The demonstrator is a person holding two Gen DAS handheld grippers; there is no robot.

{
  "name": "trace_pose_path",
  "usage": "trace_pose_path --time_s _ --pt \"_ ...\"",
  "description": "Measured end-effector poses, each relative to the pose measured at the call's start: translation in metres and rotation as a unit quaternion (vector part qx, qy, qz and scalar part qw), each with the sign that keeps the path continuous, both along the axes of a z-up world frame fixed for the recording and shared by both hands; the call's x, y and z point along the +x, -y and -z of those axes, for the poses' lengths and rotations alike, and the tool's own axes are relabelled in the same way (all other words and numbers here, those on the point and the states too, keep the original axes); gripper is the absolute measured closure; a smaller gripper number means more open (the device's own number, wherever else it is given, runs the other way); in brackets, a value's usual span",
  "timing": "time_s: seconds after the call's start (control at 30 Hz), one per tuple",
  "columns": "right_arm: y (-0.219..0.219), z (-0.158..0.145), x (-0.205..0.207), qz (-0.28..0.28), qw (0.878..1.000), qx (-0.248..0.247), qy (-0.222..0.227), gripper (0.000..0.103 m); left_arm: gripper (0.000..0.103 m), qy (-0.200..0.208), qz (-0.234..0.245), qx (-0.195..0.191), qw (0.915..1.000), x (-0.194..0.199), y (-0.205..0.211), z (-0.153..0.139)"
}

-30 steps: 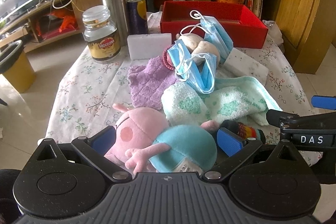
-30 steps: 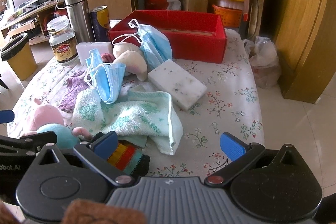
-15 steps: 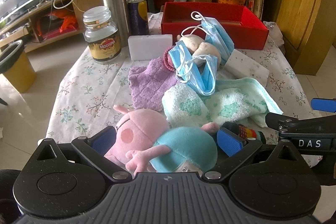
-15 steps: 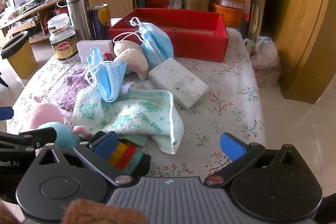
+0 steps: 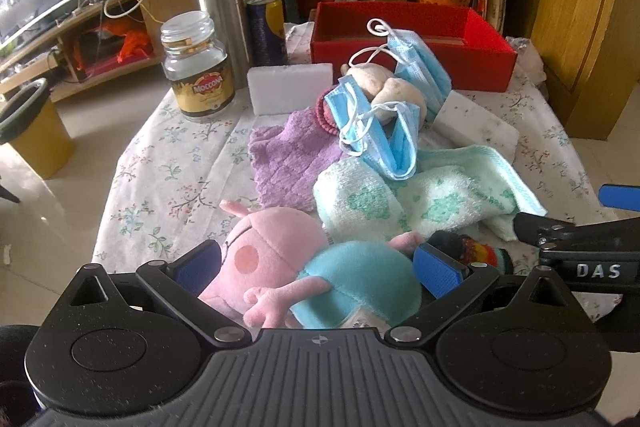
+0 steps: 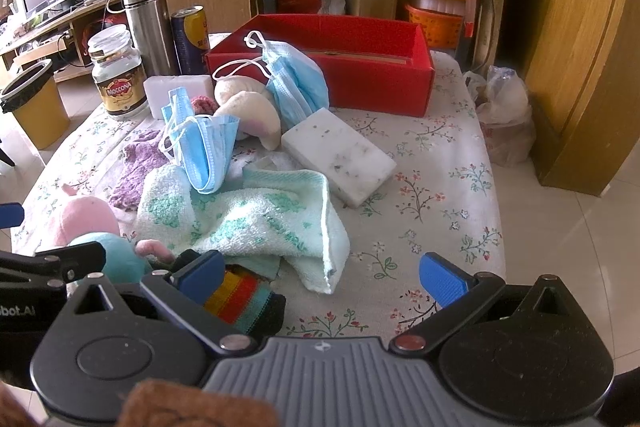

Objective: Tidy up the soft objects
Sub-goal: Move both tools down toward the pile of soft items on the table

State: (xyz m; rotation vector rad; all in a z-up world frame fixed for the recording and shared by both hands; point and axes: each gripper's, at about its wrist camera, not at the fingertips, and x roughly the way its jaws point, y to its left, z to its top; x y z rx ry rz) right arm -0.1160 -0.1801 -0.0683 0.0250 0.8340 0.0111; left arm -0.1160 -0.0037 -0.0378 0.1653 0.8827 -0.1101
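The left gripper [image 5: 318,261] sits low at the near edge of the table, its two blue-padded fingers [image 5: 438,269] spread wide and angled forward, with a gap showing between each pad and what lies between them. The right gripper [image 6: 322,275] is level with it and just beside it on the right, jaws likewise wide apart, the left pad [image 6: 202,273] low over the table and the right pad over bare cloth. Each gripper's black side arm shows at the edge of the other's view.

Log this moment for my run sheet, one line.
left gripper: open, straddling pink-and-blue plush pig | right gripper: open, empty | red cardboard box: behind
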Motion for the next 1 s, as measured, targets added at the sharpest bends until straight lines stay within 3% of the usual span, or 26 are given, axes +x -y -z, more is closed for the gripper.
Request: trace_pose_path --time_s 1.0 --pt "-0.0064 -0.0032 -0.005 -0.02 1.0 0.012 0.005 0.024 0.005 -0.008 -0.01 0.02 0.9997 0.0054 0.0023 0.0088"
